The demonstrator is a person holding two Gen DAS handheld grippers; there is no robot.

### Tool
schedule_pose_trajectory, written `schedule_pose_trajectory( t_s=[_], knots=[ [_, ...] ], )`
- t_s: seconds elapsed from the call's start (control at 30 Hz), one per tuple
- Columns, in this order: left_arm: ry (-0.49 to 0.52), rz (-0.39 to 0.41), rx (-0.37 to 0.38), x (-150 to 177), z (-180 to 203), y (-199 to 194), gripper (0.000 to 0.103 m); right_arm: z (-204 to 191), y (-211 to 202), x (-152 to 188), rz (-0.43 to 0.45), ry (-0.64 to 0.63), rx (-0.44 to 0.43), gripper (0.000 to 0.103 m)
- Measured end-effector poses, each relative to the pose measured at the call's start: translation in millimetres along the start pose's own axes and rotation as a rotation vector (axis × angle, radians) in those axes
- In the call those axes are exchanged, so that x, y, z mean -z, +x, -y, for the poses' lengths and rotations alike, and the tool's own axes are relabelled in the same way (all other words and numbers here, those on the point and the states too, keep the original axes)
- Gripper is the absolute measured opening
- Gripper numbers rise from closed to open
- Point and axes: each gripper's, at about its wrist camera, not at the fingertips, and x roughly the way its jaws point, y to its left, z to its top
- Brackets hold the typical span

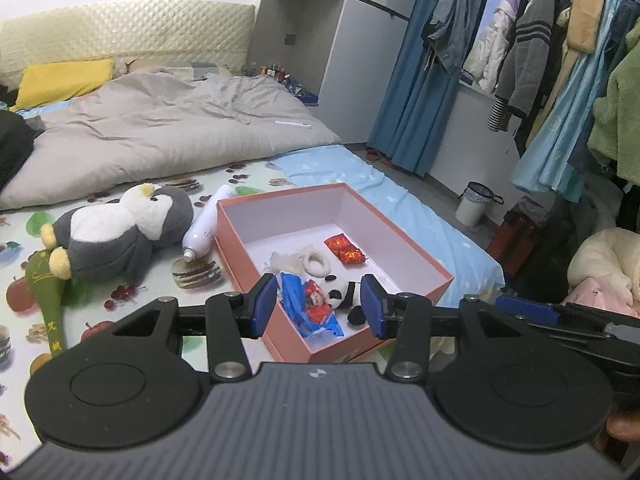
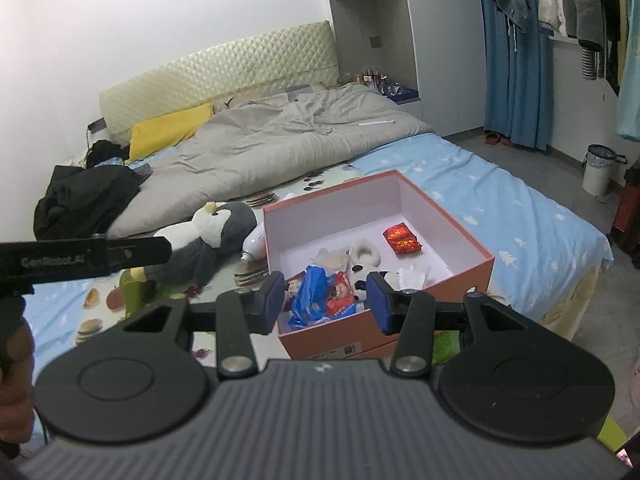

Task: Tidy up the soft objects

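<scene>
An open salmon-pink box (image 1: 288, 216) (image 2: 332, 340) stands on the bed. Inside it lie a small panda plush (image 1: 340, 294) (image 2: 362, 280), a blue plastic bag with a red doll (image 1: 292, 292) (image 2: 312, 292), a white fuzzy ring (image 1: 316, 262) (image 2: 366, 254) and red packets (image 1: 344, 250) (image 2: 402, 240). A grey and white penguin plush (image 1: 120, 232) (image 2: 208, 232) lies on the sheet left of the box. My left gripper (image 1: 319, 306) hovers open before the box's near corner, nothing between its pads. My right gripper (image 2: 325, 302) is open beside it, also holding nothing.
A white bottle (image 1: 206, 224) lies between penguin and box, and a green padded stick (image 1: 48, 292) lies by the penguin's feet. A grey duvet (image 1: 160, 128) and yellow pillow (image 1: 64, 80) fill the far bed. Hanging clothes (image 1: 560, 60) and a white bin (image 1: 474, 204) stand at the right.
</scene>
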Motion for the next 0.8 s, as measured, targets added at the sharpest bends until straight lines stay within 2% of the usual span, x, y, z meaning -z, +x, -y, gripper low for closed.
schedule_pose_trajectory(
  t_s=[0.63,0.67,0.7,0.73,0.77,0.8],
  knots=[
    [-0.013,-0.009,0.01,7.4,0.6,0.2,0.053,0.2,3.1,3.2,0.002,-0.006,0.032,0.048],
    [-0.015,-0.016,0.007,6.9,0.5,1.3,0.054,0.1,3.3,3.4,0.001,-0.007,0.033,0.048],
    [-0.017,-0.02,0.006,6.3,-0.1,1.9,0.065,0.2,3.8,3.7,-0.001,-0.006,0.032,0.048],
    [-0.018,-0.018,0.003,5.5,-0.3,2.7,0.077,0.9,4.4,3.5,-0.005,-0.003,0.028,0.054],
    [-0.019,-0.014,-0.004,4.9,-0.8,3.3,0.083,0.6,4.1,3.4,-0.008,-0.001,0.029,0.072],
    [-0.018,-0.01,-0.008,3.9,-1.4,3.4,0.092,1.3,4.4,3.3,-0.007,-0.002,0.032,0.081]
  ],
)
